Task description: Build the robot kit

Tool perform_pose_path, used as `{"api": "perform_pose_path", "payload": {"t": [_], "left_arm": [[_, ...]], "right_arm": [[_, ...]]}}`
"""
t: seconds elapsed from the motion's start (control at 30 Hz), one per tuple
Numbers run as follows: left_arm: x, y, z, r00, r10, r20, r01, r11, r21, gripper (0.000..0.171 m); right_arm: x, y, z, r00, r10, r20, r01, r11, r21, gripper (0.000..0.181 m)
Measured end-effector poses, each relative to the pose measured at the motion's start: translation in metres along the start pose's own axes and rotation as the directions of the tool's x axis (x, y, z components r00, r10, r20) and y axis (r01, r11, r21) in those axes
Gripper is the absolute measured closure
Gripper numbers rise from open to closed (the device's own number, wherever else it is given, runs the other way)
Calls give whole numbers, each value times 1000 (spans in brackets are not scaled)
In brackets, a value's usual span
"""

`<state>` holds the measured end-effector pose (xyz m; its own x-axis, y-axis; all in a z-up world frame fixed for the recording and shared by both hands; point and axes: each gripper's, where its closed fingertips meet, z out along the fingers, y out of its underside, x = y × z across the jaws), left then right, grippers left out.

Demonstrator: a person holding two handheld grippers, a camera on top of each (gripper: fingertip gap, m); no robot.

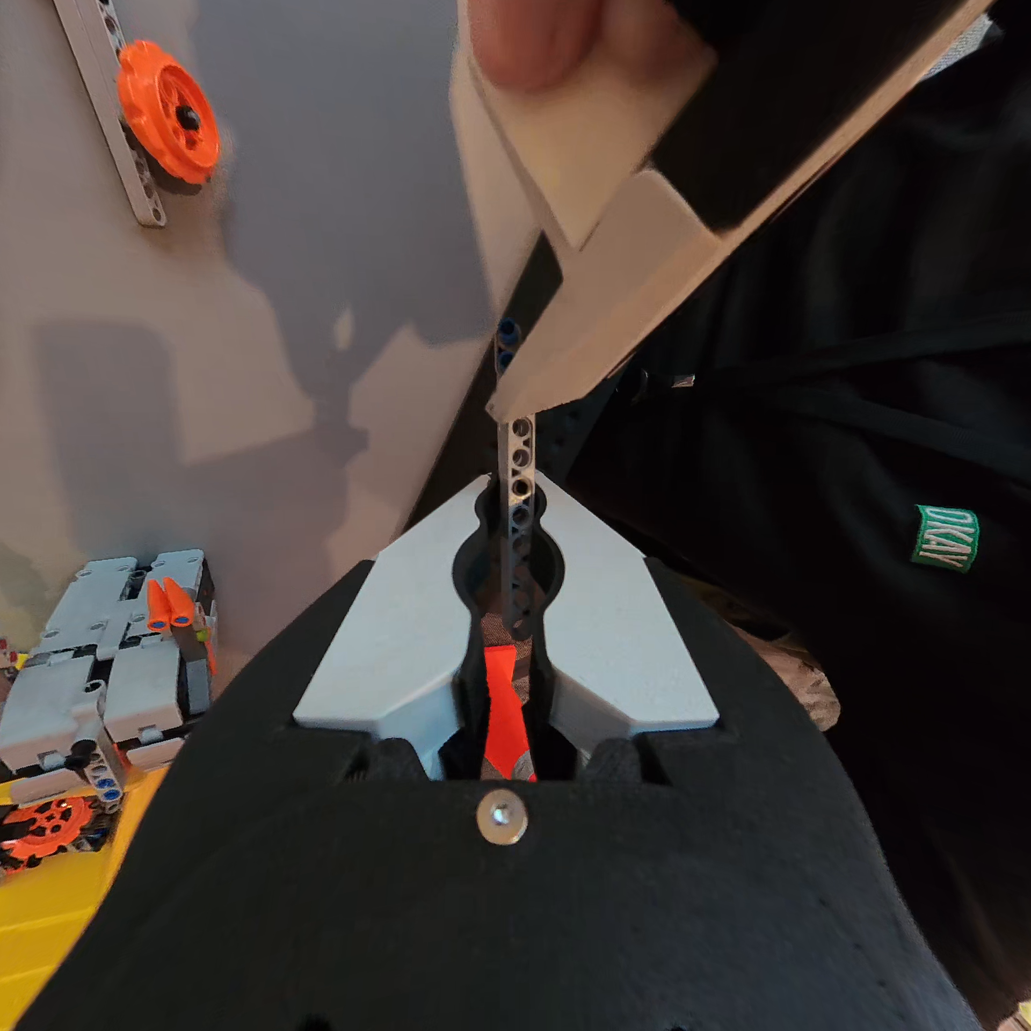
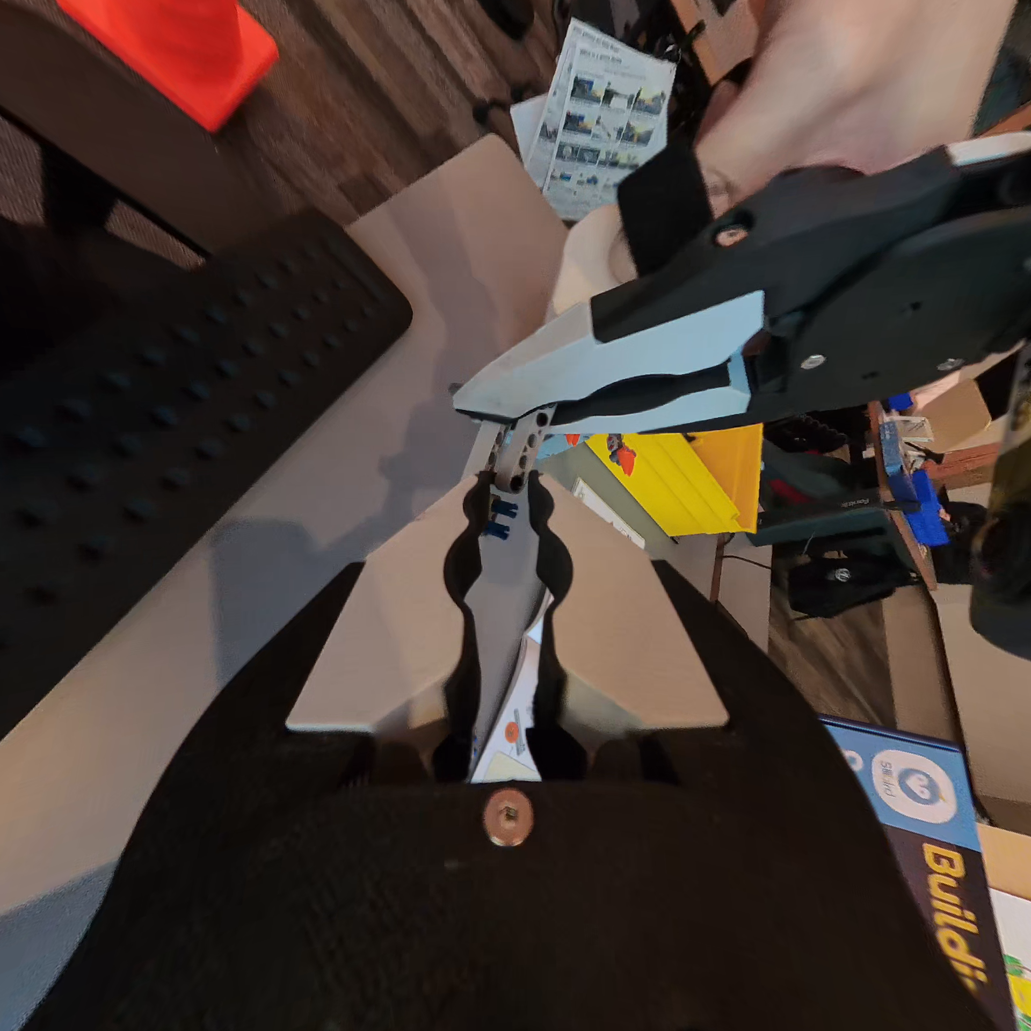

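Note:
A grey holed beam [image 1: 521, 491] is held in the air between both grippers. My left gripper [image 1: 516, 482] is shut on its near part; the beam runs back between the fingers. My right gripper [image 1: 502, 407] comes in from the upper right and clamps the far part, just below two blue pins [image 1: 507, 340]. In the right wrist view my right gripper [image 2: 507, 480] is shut on the beam's end [image 2: 521, 452], with the blue pins [image 2: 502, 519] between its fingers. The left gripper [image 2: 474, 404] enters from the right, shut on the same beam. A hand [image 2: 837, 83] holds it.
On the light table [image 1: 279, 223] lie a grey beam with an orange wheel [image 1: 167, 111] and a grey block assembly [image 1: 111, 658]. A yellow bin [image 1: 44, 920] holds an orange gear [image 1: 50, 820]. A black perforated seat [image 2: 167, 390], orange cone [image 2: 178, 50], printed sheet [image 2: 602, 111] and blue-black box [image 2: 920, 809] surround. Only a small space, under 4 cm, lies between the two pairs of fingers. From the left gripper's tips to the black perforated seat [image 2: 167, 390] is close to 15 cm.

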<state>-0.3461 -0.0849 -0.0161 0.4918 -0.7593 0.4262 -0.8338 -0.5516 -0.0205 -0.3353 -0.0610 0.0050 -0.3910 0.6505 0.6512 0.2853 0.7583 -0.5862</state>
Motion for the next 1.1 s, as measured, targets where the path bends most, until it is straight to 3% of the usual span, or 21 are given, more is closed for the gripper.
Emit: {"api": "perform_pose_path", "payload": {"t": [0.2, 0.37, 0.57, 0.9, 1.1], "left_arm": [[0, 5, 0, 1000, -14, -7, 14, 1000, -1, 166], [0, 7, -1, 1000, -19, 0, 19, 1000, -4, 166], [-6, 7, -4, 998, -67, -12, 67, 998, 18, 166], [-6, 7, -8, 993, -113, -45, 115, 992, 49, 166], [-7, 2, -21, 995, -83, -53, 90, 985, 149, 165]], "right_arm": [[-9, 3, 7, 999, 11, 39, -8, 998, -61, 154], [-8, 0, 9, 999, 27, 17, -26, 996, -81, 154], [-10, 7, 18, 999, 51, -14, -53, 979, -196, 139], [9, 6, 26, 980, 80, -182, -113, 977, -179, 155], [26, 3, 17, 944, -5, -329, -51, 985, -163, 158]]}}
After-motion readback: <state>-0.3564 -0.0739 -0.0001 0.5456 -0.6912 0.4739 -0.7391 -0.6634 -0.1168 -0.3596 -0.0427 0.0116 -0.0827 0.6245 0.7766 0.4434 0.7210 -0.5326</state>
